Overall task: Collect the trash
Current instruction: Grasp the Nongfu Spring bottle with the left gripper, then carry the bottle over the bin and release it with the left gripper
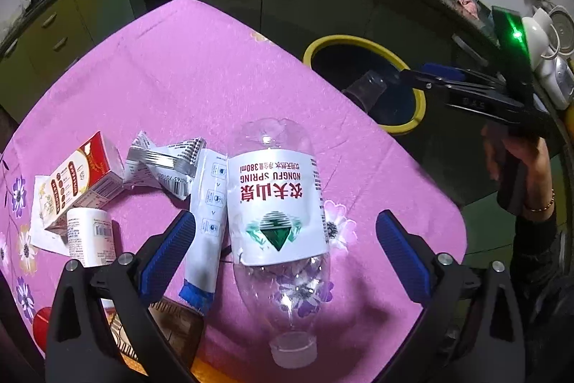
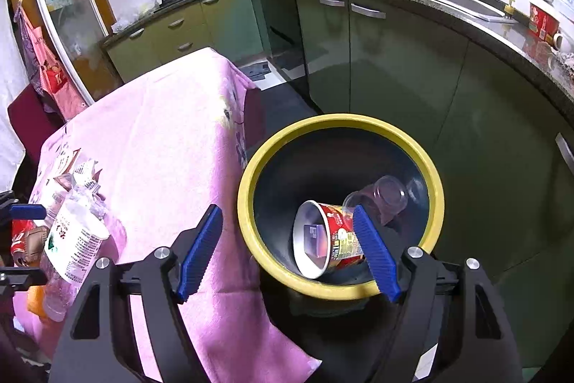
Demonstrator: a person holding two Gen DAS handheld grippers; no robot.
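Trash lies scattered on the worktop [image 1: 201, 67], which is covered with a pink flowered cloth. A clear plastic water bottle [image 1: 280, 225] with a white label lies on its side, cap toward the camera, between the spread fingers of the left hand-held gripper [image 1: 285, 253]; the blue pads stand well apart on either side of the bottle, and neither is seen touching it. Just left of the bottle lies a white flattened sachet [image 1: 206, 221] with a blue end, then a crumpled silver-and-white wrapper [image 1: 165, 164], a red-and-white carton [image 1: 80, 182] and a small white container [image 1: 91, 236].

Beside the worktop, on the floor, stands a dark bin with a yellow rim [image 2: 247, 182]. Inside it lie a red-and-white paper cup [image 2: 328, 239], tipped on its side with its mouth toward the worktop, and a clear plastic cup [image 2: 389, 194] just behind it. The right hand-held gripper [image 2: 288, 252] hangs above the near edge of the bin, fingers apart and holding nothing. In the left wrist view it appears [image 1: 412, 76] over the bin's rim [image 1: 358, 40], with the clear cup [image 1: 369, 88] blurred just below its tips.
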